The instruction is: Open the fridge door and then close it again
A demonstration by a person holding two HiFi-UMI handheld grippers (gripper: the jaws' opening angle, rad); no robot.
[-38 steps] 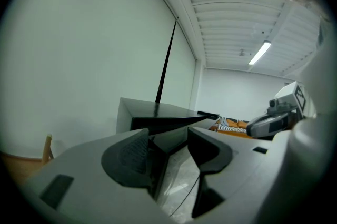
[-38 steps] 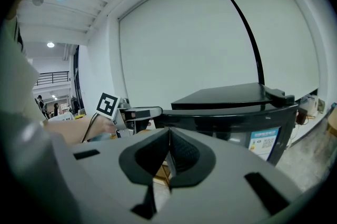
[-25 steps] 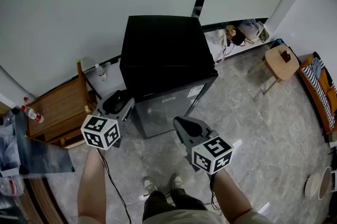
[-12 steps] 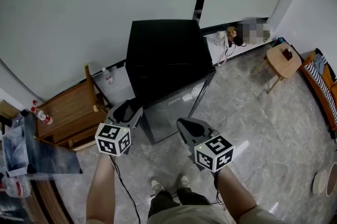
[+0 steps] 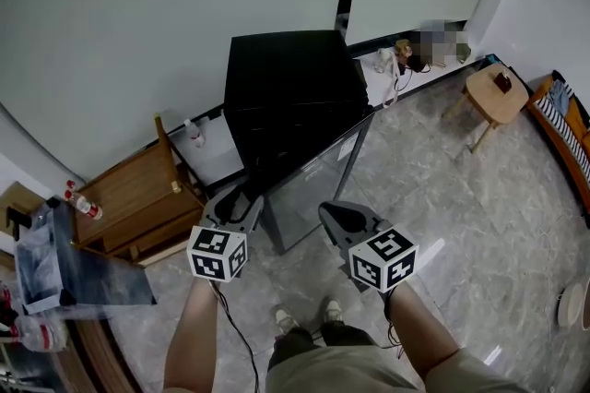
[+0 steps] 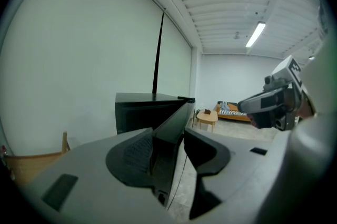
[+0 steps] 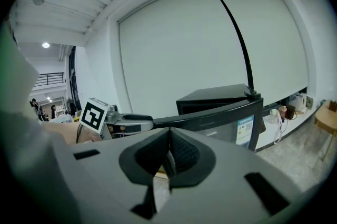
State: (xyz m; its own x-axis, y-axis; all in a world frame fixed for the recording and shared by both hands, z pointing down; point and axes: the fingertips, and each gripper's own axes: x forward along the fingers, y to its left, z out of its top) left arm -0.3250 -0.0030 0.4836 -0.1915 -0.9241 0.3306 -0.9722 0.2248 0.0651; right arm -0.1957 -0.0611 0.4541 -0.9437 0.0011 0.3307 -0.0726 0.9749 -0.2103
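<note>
Centre frame: black compact fridge (image 5: 290, 96), its glossy dark door (image 5: 318, 184) ajar, swung toward lower left. L gripper (image 5: 238, 200): jaws apart, just been closing, door's free edge btwn them w/ a gap on one side. R gripper (image 5: 334, 214), lower centre: jaws together, empty.

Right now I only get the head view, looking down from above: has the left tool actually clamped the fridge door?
Observer: Not yet. The left gripper view shows the fridge door standing edge-on between the jaws of the left tool, which have just been closing; a gap shows beside one jaw.
Operator: And the right tool?
Observer: The right gripper view shows the right tool shut, with nothing between its jaws.
</note>
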